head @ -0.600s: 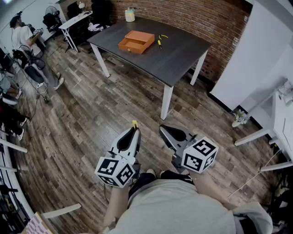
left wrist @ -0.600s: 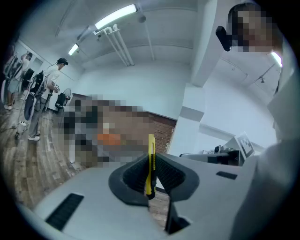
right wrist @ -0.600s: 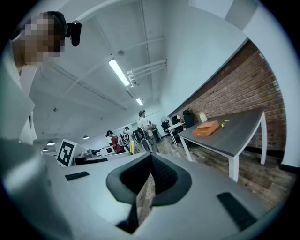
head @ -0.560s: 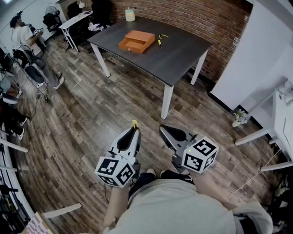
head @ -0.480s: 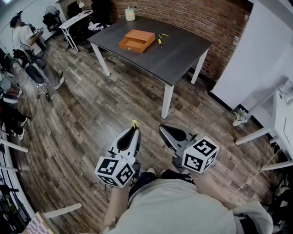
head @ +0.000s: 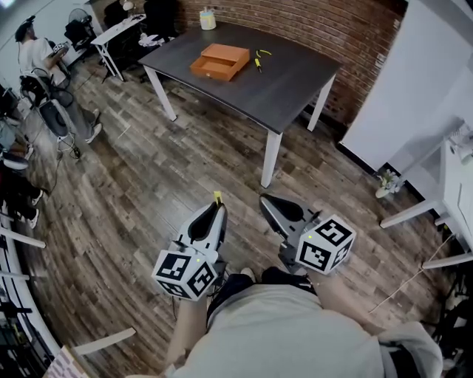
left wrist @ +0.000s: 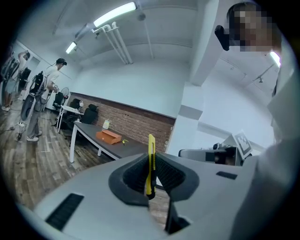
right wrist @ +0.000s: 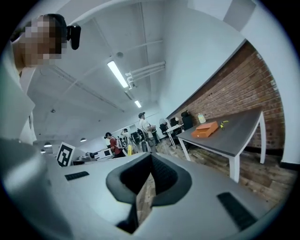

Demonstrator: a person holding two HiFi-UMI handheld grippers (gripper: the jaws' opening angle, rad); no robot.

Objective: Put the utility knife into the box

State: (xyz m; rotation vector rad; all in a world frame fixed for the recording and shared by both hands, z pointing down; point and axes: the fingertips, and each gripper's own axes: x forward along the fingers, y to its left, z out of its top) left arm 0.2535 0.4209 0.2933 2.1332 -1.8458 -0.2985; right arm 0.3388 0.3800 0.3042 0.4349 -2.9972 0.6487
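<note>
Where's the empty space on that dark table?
The near half of the table, between the orange box and the front edge, is bare. The far side is crowded: box, small yellow item, pale cup.

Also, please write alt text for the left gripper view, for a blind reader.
The left gripper is shut on a yellow utility knife, held upright; far behind, an orange box sits on a dark table.

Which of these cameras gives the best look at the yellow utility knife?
The left gripper view: the utility knife stands upright, clamped in the left gripper, close and large. The head view shows only its yellow tip poking out of that gripper. The right gripper view gives no clear sight of it.
</note>
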